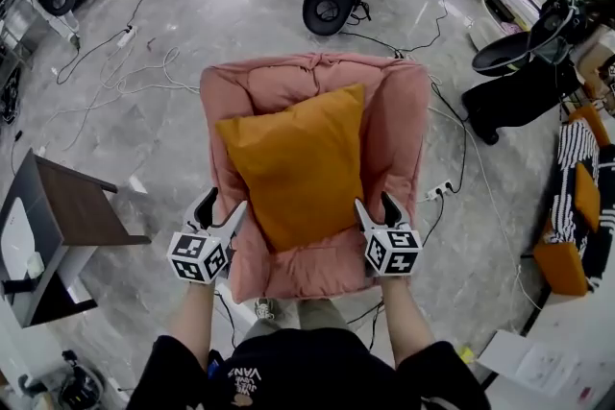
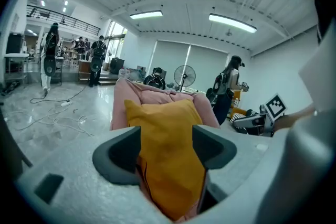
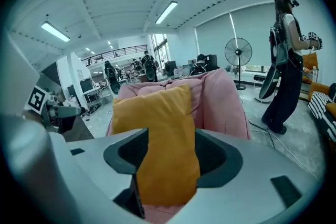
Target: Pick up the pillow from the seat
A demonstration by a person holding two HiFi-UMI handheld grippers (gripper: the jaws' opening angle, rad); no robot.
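A person stands at the front edge of a pink padded seat [image 1: 404, 120] with a two-jaw gripper in each hand, squared up to the mustard-yellow pillow [image 1: 293, 163] that is to be lifted. The pillow sits in the middle of the seat. It is propped at a slant against the backrest, its lower end on the seat cushion and one upper corner tipped toward the seat's right arm.

The left gripper [image 1: 221, 204] hangs at the seat's front left corner and the right gripper [image 1: 375, 203] at its front right corner, one to each side of the pillow's lower end. Both sets of jaws stand wide apart and grip nothing. Each gripper view shows the yellow fabric through the gap between the jaws, still out ahead of them rather than pressed between the pads.

The flanking stance looks deliberate. A broad, soft cushion would likely sag from a single pinch, so each side gets its own gripper.

A dark side table [image 1: 72, 206] stands off the seat's left side, and a white power strip [image 1: 440, 190] lies on the floor [image 1: 240, 5] just off its right. Cables trail away behind the seat.

Little writing shows. Each gripper's cube carries black-and-white square markers, with no words on them. White lettering on the person's dark top [image 1: 288, 379], at the seat's front, seems to read "VANS", though it is small and partly folded.
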